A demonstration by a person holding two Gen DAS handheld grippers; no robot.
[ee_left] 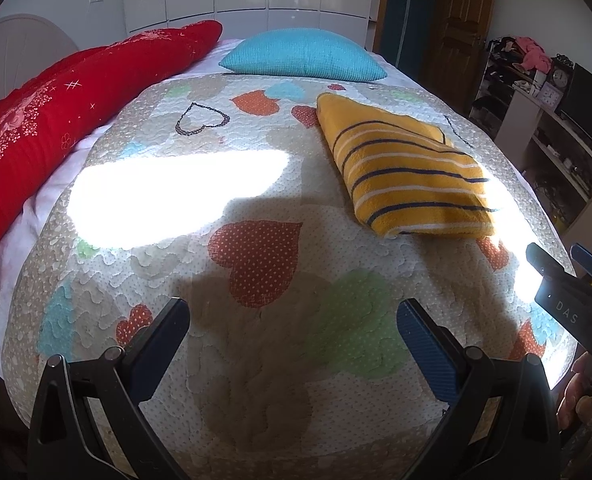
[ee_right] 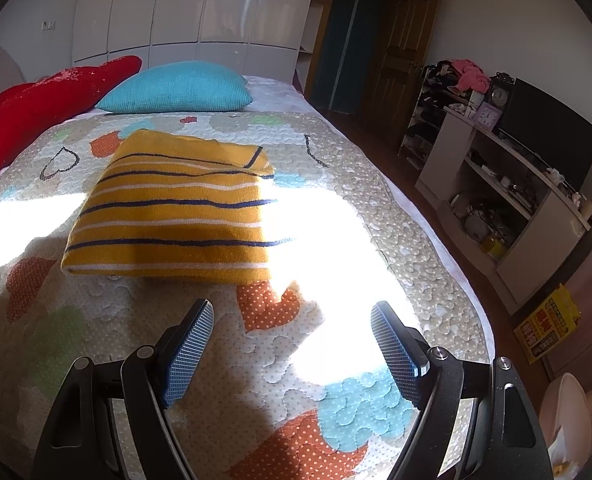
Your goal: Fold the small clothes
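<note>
1. Bed [ee_left: 256, 184] with a quilted cover printed with orange dotted, green and blue hearts fills both wrist views, crossed by a bright patch of sunlight
2. Folded yellow knit garment with navy and white stripes [ee_left: 403, 168] lies flat on the quilt as a neat rectangle, toward the right side of the bed in the left wrist view; in the right wrist view the same garment [ee_right: 176, 216] sits straight ahead, partly in sun and partly in shade
3. Left tool [ee_left: 294, 312] hovers above the near part of the quilt with its two blue-padded fingers spread wide apart, nothing between them, well short of the garment
4. Right tool [ee_right: 292, 318] also hangs over the quilt with its fingers spread wide and nothing gripped; the garment's near edge lies just beyond its fingertips. Its black body also shows at the right edge of the left wrist view
5. Turquoise textured pillow [ee_left: 303, 56] rests at the far end of the bed, beyond the garment and apart from it
6. Long red cushion with pale floral print [ee_left: 56, 108] runs along the left side of the bed
7. White glossy wardrobe doors [ee_right: 176, 8] stand behind the bed
8. Pale open shelving unit [ee_right: 503, 196] stands to the right of the bed, with cluttered shelves, a dark flat screen [ee_right: 551, 140] and small clocks on top
</note>
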